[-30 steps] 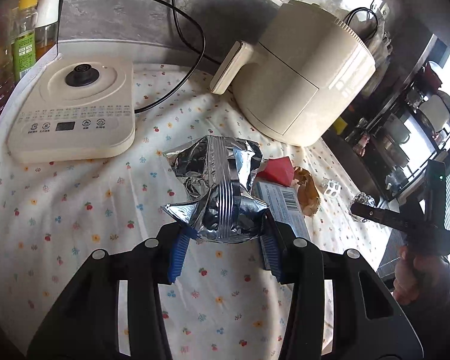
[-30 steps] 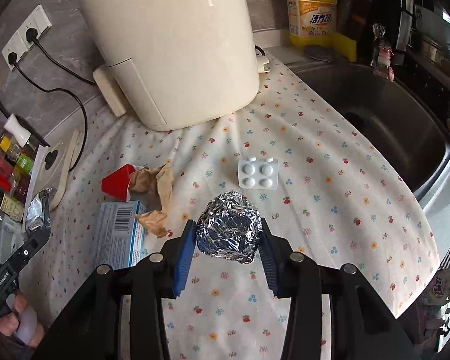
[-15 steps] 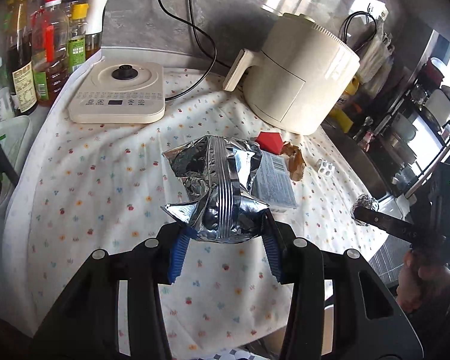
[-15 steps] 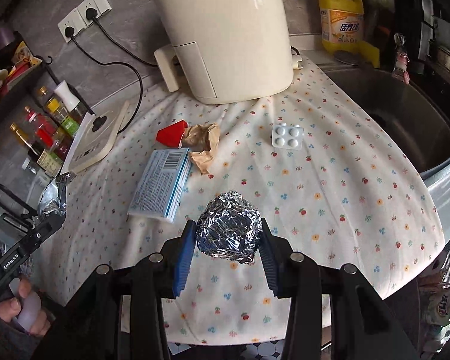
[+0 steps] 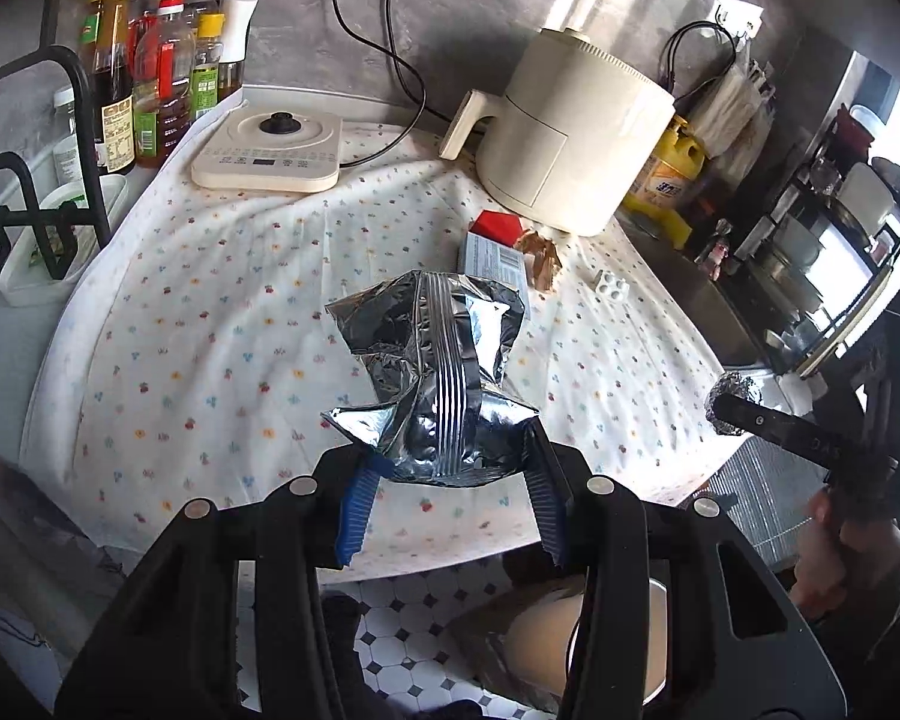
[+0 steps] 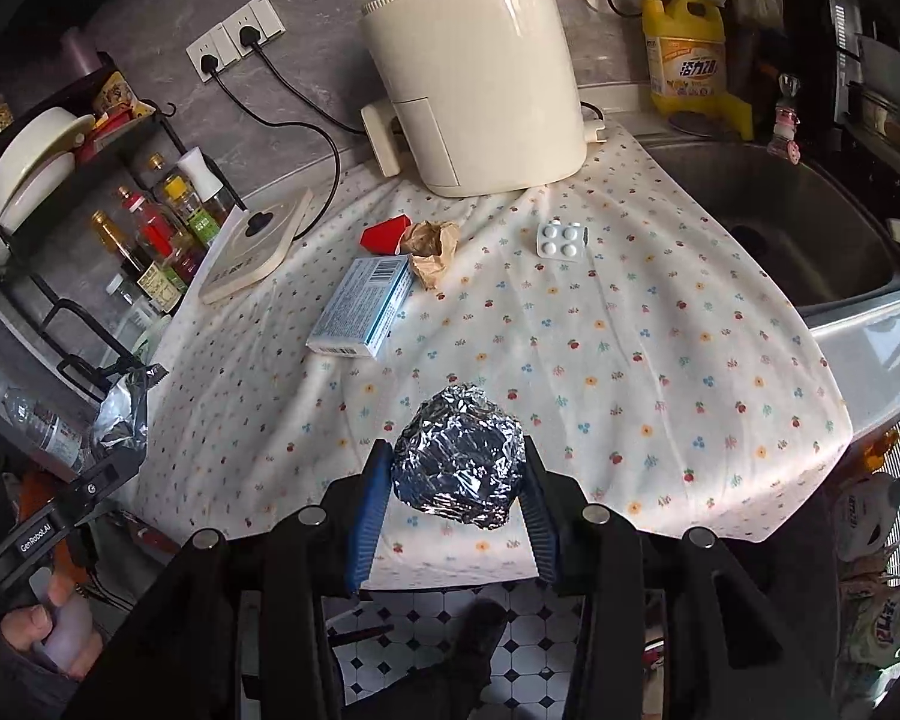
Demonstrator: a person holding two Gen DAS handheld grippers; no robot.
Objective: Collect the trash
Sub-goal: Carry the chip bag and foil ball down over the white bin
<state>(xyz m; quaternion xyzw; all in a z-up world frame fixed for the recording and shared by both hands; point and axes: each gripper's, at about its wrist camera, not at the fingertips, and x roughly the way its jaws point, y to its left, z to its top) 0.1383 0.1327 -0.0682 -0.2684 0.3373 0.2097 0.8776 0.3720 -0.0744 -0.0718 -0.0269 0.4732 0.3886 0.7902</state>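
My left gripper point(image 5: 447, 468) is shut on a crumpled silver foil bag point(image 5: 432, 372) and holds it above the counter's front edge. My right gripper point(image 6: 456, 480) is shut on a foil ball point(image 6: 459, 459), also raised at the front edge. On the flowered cloth point(image 6: 570, 348) lie a blue carton point(image 6: 363, 303), a red box point(image 6: 384, 235), a crumpled brown paper point(image 6: 432, 246) and a pill blister point(image 6: 561, 240). The right gripper with the ball shows at the right of the left wrist view point(image 5: 732, 396); the left gripper with the bag shows at the left of the right wrist view point(image 6: 123, 402).
A cream air fryer point(image 6: 480, 96) stands at the back, a kettle base point(image 5: 267, 150) at the back left with cables to wall sockets. Bottles point(image 5: 150, 90) and a black rack point(image 5: 24, 150) line the left. A sink point(image 6: 774, 222) is on the right. Tiled floor point(image 6: 534, 660) lies below.
Both grippers have pulled back and up from the counter with their foil pieces still held. Much more of the counter and the floor below its edge now shows.
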